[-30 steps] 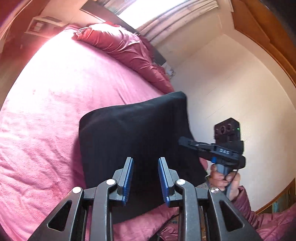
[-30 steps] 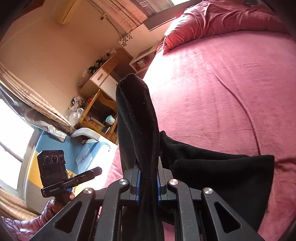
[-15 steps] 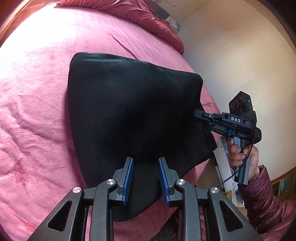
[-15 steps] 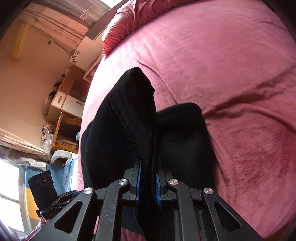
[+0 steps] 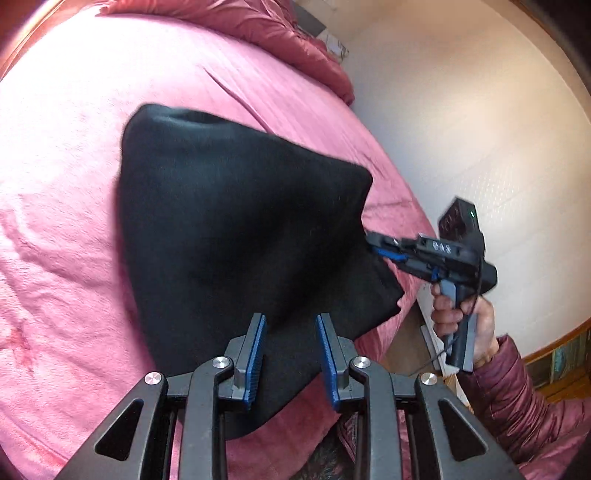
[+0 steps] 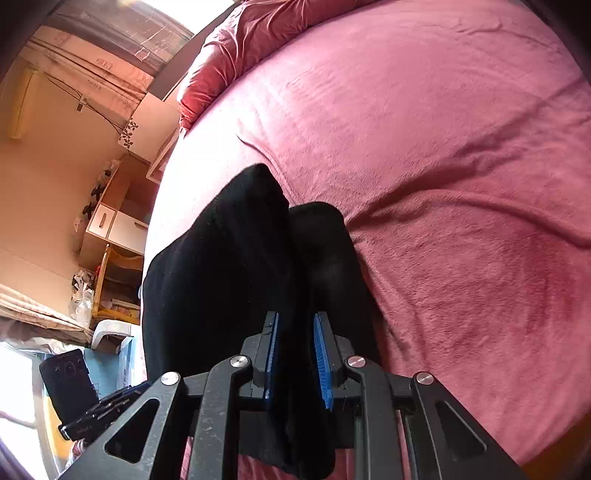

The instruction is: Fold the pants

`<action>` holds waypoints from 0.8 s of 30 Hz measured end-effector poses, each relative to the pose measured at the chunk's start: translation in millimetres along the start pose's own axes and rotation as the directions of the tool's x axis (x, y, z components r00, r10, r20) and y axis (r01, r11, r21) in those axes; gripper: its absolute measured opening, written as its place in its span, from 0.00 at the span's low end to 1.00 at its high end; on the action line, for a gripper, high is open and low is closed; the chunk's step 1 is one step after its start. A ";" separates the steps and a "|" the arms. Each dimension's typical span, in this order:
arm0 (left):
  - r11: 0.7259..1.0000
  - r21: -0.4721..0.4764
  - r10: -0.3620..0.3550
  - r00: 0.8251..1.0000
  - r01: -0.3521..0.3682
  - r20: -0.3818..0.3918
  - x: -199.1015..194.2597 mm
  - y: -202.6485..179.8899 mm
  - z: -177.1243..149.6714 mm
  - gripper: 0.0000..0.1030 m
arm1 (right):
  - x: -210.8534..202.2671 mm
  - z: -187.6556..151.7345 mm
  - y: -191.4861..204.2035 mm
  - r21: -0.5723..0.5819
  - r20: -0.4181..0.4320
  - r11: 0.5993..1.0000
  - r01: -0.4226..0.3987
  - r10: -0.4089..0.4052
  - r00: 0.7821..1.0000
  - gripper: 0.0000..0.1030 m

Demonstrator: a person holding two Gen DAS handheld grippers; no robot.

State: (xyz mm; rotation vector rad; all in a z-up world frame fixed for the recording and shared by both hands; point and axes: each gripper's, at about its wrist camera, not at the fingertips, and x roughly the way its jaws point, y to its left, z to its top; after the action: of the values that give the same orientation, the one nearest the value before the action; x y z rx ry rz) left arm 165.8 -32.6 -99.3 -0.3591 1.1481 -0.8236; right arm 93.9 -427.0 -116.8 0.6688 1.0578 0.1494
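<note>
Pants [image 5: 236, 236] lie as a doubled black bundle on the pink bed [image 5: 74, 258] — right gripper [image 6: 295, 354] fingers have just been opening around the cloth, left gripper [image 5: 290, 354] fingers spread over it — neatening likely remains.

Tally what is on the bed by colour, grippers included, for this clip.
Black pants: 1
Pink blanket: 1
Red quilt: 1
Black-and-blue grippers, left gripper and right gripper: 2
Total: 5
</note>
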 end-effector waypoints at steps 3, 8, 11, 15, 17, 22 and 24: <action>0.999 -0.036 0.025 0.999 -0.023 0.042 -13.5 14.5 6.7 0.27 | -26.2 -8.3 14.3 -0.066 0.025 0.998 0.008 -0.007 1.000 0.20; 0.995 -0.086 0.065 0.995 -0.058 0.081 -26.6 30.9 13.9 0.27 | -35.0 -33.4 39.8 -0.193 -0.011 0.979 0.062 -0.065 0.998 0.25; 0.994 -0.085 0.083 0.993 -0.076 0.085 -27.9 35.1 14.3 0.27 | -19.0 -44.9 44.7 -0.246 -0.062 0.961 0.124 -0.143 0.988 0.28; 0.993 -0.060 0.102 0.992 -0.098 0.075 -24.5 29.6 10.8 0.27 | -7.1 -56.9 45.2 -0.297 -0.068 0.934 0.201 -0.230 0.971 0.07; 0.993 -0.046 0.109 0.992 -0.106 0.068 -19.1 24.2 9.9 0.27 | -14.8 -60.7 45.3 -0.299 -0.054 0.930 0.215 -0.242 0.969 0.06; 0.991 -0.002 0.137 0.989 -0.137 0.046 -12.6 18.8 10.0 0.27 | -6.3 -78.6 26.6 -0.279 -0.095 0.921 0.272 -0.308 0.947 0.04; 0.990 0.002 0.140 0.989 -0.140 0.038 -9.3 18.2 12.4 0.27 | 2.1 -80.5 12.1 -0.228 -0.112 0.935 0.271 -0.302 0.947 0.04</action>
State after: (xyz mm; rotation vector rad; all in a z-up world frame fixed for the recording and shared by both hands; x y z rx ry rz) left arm 182.6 -15.6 -99.9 -0.2856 1.1225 -0.6935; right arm 29.5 -381.3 -136.8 0.3100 1.2489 0.0543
